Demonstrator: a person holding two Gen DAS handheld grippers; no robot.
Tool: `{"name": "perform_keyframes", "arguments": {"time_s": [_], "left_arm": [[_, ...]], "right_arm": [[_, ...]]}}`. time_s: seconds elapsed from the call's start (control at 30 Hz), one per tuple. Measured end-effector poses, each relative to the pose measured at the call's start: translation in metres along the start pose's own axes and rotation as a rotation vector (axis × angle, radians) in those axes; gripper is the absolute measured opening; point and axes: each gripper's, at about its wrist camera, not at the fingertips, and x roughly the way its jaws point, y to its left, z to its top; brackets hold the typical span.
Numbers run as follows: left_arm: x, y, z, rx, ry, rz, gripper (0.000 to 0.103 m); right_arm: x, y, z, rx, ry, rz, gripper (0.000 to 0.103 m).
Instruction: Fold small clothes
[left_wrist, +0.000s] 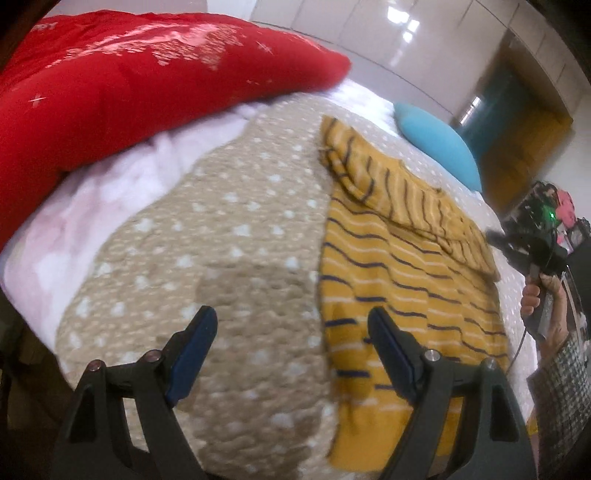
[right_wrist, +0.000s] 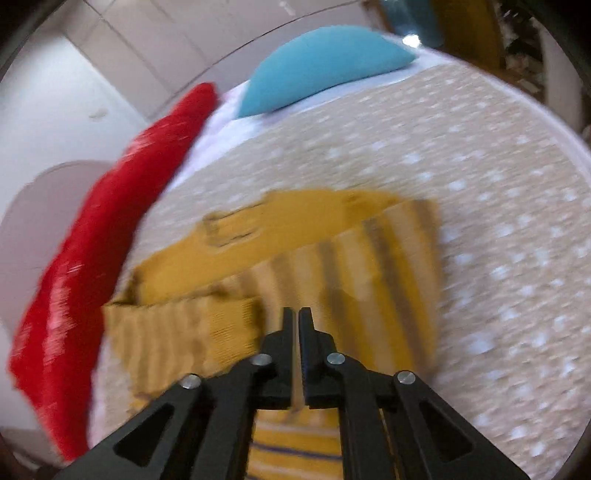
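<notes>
A small mustard-yellow garment with dark and white stripes (left_wrist: 402, 258) lies on a beige blanket with white dots (left_wrist: 221, 258). One sleeve is folded across its upper part. My left gripper (left_wrist: 291, 325) is open and empty, above the blanket at the garment's left edge. My right gripper (right_wrist: 294, 319) is shut, with a narrow slit between the jaws, over the garment (right_wrist: 332, 266). This view is blurred; striped fabric shows beneath the jaws, but I cannot tell if it is pinched. The right gripper also shows in the left wrist view (left_wrist: 517, 240), held by a hand.
A red blanket (left_wrist: 129, 81) is heaped on the bed's left side, over white bedding (left_wrist: 110, 192). A blue pillow (left_wrist: 439, 144) lies at the far end. White cabinets and a doorway stand beyond the bed. The red blanket (right_wrist: 92, 240) and blue pillow (right_wrist: 321, 62) show in the right view.
</notes>
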Motion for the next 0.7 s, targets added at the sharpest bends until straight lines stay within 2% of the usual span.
{"name": "perform_keyframes", "arguments": {"time_s": [0.03, 0.07, 0.27, 0.33, 0.37, 0.4, 0.43, 0.57, 0.63, 0.7], "left_arm": [[0.002, -0.003, 0.0, 0.001, 0.006, -0.006, 0.083], [0.005, -0.006, -0.002, 0.003, 0.014, -0.011, 0.083], [0.005, -0.011, -0.008, 0.01, 0.034, -0.012, 0.083], [0.003, -0.01, -0.008, 0.008, 0.032, -0.007, 0.083], [0.002, -0.009, -0.008, 0.007, 0.029, -0.002, 0.083], [0.002, -0.008, -0.007, 0.006, 0.026, -0.001, 0.083], [0.0, -0.008, -0.007, 0.004, 0.024, 0.0, 0.083], [-0.002, -0.007, -0.003, 0.013, 0.014, 0.003, 0.083], [-0.002, -0.009, 0.001, 0.023, 0.009, 0.003, 0.083], [0.003, -0.01, 0.004, 0.03, 0.01, -0.003, 0.083]], "right_arm": [[0.003, 0.005, -0.001, -0.004, 0.01, 0.023, 0.029], [0.008, 0.015, -0.004, -0.02, 0.015, 0.037, 0.043], [0.043, 0.045, -0.014, -0.124, 0.028, -0.023, 0.045], [0.058, 0.052, -0.018, -0.154, 0.045, -0.033, 0.038], [0.064, 0.054, -0.019, -0.174, 0.061, -0.039, 0.016], [0.067, 0.058, -0.022, -0.183, 0.084, -0.028, 0.005], [0.065, 0.06, -0.025, -0.181, 0.085, -0.025, 0.005], [0.026, 0.054, -0.016, -0.139, -0.018, 0.019, 0.005], [0.007, 0.043, -0.008, -0.111, -0.071, 0.001, 0.005], [-0.005, 0.024, 0.002, -0.072, -0.098, -0.066, 0.005]]}}
